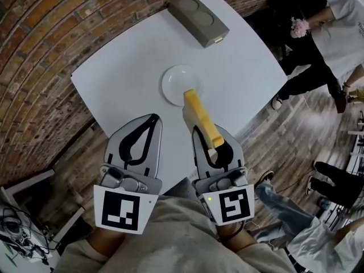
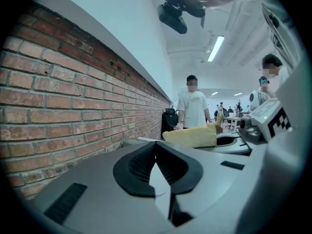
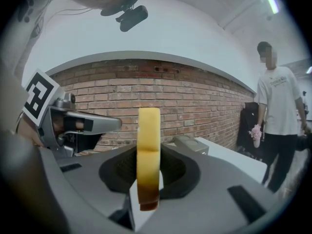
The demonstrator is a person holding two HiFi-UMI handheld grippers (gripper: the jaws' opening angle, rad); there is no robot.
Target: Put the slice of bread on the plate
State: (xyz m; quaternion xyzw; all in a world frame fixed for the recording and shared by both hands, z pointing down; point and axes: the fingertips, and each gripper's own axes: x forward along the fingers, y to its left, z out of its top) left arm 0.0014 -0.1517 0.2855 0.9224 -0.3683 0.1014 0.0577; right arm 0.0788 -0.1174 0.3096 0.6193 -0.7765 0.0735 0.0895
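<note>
A yellow slice of bread (image 1: 200,117) stands on edge with my right gripper (image 1: 203,132) shut on it. In the head view its far end reaches over the near rim of the round white plate (image 1: 175,82) on the white table (image 1: 244,73). In the right gripper view the bread (image 3: 148,152) rises upright between the jaws, brown crust at the bottom. My left gripper (image 1: 154,118) is beside it to the left, over the table's near edge, shut with nothing in it. From the left gripper view the bread (image 2: 191,136) shows to the right beyond the closed jaws (image 2: 156,143).
A grey two-slot toaster (image 1: 198,18) sits at the table's far edge. A brick wall (image 1: 40,50) runs along the left. A person in a white shirt (image 3: 278,106) stands beyond the table on the right, and more people's legs (image 1: 318,181) are at the right.
</note>
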